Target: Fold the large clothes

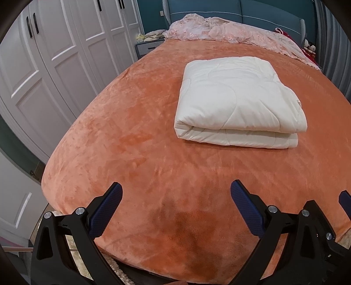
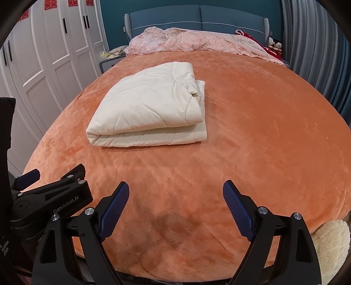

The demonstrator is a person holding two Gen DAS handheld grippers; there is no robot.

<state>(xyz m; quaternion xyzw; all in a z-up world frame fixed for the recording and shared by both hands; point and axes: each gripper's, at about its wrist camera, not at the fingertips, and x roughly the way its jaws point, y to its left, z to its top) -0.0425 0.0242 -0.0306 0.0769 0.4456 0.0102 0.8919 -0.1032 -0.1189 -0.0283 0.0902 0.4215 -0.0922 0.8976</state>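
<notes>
The left tongs (image 1: 176,193) stand with their blue-padded fingers wide apart and nothing between them, hanging over the near edge of the bed. The right tongs (image 2: 175,191) are spread just as wide, also holding nothing, over the same near edge. The two tools are side by side: in the right view the left tongs' black frame shows at 9 o'clock, and in the left view a finger of the right tongs pokes in at 4 o'clock.

Under and ahead of both lies the orange plush bedspread (image 1: 131,131), a broad flat stretch with shallow nap marks and a darker shadowed patch right below the fingers. Between the fingertips and the folded white quilt (image 1: 239,100) runs a wide band of bare spread. The quilt sits well ahead, at about 1 o'clock from the left tongs and 11 o'clock from the right (image 2: 151,109). It is folded into a thick two-layer bundle; its rounded fold faces the tongs, and its loose layered ends lie on its right side, a little uneven.

Beyond it, at 12 o'clock, a pink lace cover (image 2: 193,41) is bunched against the blue headboard (image 2: 197,15). White wardrobe doors (image 1: 54,54) run along the bed's left side. A fluffy cream item (image 2: 331,247) shows at 4 o'clock off the bed's near right corner.
</notes>
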